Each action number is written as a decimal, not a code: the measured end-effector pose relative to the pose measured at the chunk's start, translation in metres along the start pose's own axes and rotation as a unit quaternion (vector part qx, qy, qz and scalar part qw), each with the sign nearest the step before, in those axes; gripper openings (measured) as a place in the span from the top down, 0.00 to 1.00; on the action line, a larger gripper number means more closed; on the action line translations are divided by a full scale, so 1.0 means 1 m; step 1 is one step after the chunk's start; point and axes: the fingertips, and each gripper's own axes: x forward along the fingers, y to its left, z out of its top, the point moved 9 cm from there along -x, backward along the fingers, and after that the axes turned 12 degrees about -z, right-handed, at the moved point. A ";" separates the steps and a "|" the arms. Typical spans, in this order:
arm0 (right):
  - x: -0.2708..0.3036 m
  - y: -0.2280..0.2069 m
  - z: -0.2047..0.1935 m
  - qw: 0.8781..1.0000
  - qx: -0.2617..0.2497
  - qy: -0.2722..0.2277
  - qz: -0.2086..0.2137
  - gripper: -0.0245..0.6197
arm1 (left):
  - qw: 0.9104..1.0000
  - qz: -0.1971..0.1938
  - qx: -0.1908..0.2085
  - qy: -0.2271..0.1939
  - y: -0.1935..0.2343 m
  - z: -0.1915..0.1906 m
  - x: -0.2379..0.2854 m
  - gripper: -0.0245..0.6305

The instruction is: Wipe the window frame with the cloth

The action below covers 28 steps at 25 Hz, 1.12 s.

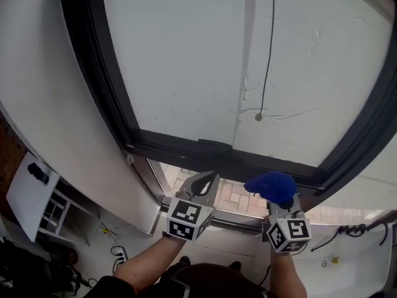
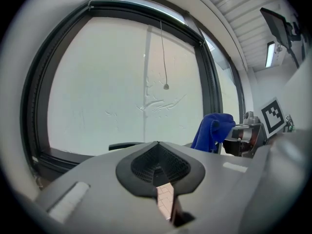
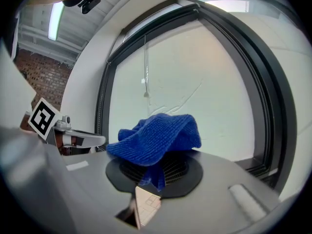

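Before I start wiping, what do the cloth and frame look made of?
Cloth: blue knitted or woven textile, likely microfibre; matte, with a visible ribbed texture and soft folds.
Frame: dark and smooth, with a faint sheen and crisp edges, so probably painted metal or plastic; I cannot tell which.

Blue cloth (image 1: 271, 185), black window frame (image 1: 186, 149), black-and-white patterned marker cube (image 1: 188, 219).

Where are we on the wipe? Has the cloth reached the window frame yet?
Done: the blue cloth is clamped in the right gripper. In hand: it is held up near the lower bar of the dark window frame, apparently short of touching it. The left gripper is shut on nothing. Left: the wiping itself. No part of the frame can be told as wiped.
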 end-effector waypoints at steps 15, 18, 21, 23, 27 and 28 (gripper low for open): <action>-0.001 0.086 0.003 1.000 -0.015 0.016 -0.008 0.87 | 1.000 -0.028 0.000 -0.008 0.047 0.001 -0.067 0.97; -0.003 0.087 0.004 1.000 -0.020 0.023 -0.005 0.87 | 1.000 -0.026 -0.004 -0.003 0.042 0.003 -0.074 0.97; -0.004 0.085 0.007 0.999 -0.021 0.024 -0.006 0.87 | 1.000 -0.020 -0.003 -0.002 0.042 -0.001 -0.074 0.97; -0.004 0.084 0.008 1.000 -0.019 0.018 -0.007 0.87 | 1.000 -0.020 -0.003 0.000 0.041 -0.001 -0.076 0.97; -0.004 0.083 0.010 1.000 -0.016 0.013 -0.007 0.87 | 1.000 -0.017 0.012 -0.011 0.037 0.005 -0.081 0.97; -0.004 0.084 0.010 1.000 -0.019 0.011 -0.007 0.87 | 1.000 -0.017 0.016 -0.018 0.037 0.005 -0.082 0.97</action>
